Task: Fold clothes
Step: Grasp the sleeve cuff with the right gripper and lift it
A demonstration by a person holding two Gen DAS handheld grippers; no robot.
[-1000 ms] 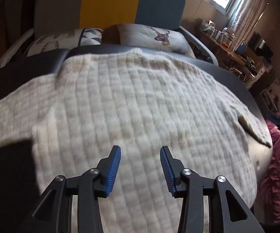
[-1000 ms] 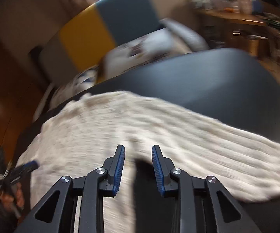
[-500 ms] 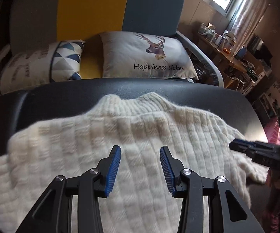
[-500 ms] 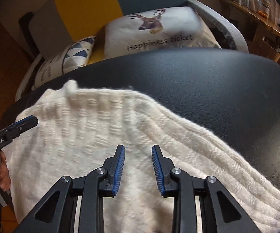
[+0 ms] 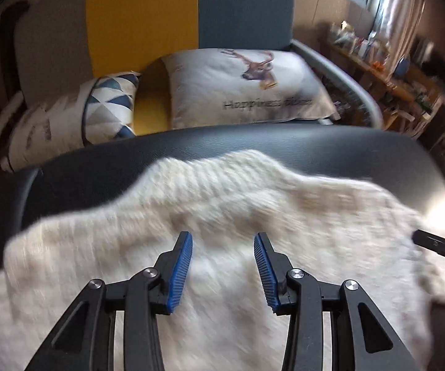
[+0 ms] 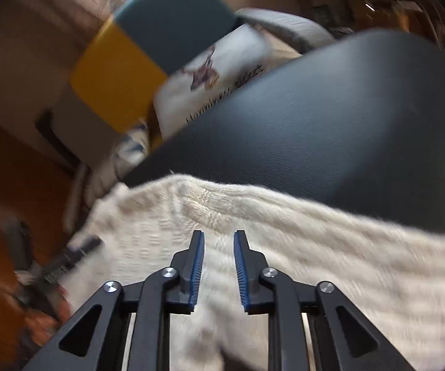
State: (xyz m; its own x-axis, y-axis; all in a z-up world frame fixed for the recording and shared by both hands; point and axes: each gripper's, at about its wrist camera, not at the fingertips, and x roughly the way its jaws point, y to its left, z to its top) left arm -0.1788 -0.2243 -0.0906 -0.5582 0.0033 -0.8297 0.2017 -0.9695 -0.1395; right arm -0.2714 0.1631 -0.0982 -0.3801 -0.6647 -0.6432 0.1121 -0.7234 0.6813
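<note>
sweater (image 5: 222, 216) collar sharp in right view — deer pillow (image 5: 244, 86) clearer left.

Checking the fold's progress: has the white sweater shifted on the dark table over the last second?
Yes. The sweater now lies nearer the camera, baring more dark table before the deer pillow.

black padded surface (image 5: 284, 145); cream knit sweater (image 5: 222, 216) spread flat

Left hand-held gripper (image 5: 223, 266) jaws apart, nothing between them, over cream knit sweater (image 5: 222, 216) spread on dark surface (image 5: 284, 142). Right hand-held gripper (image 5: 438, 245) tip at sweater's right edge. Deer pillow (image 5: 247, 86) behind.
</note>
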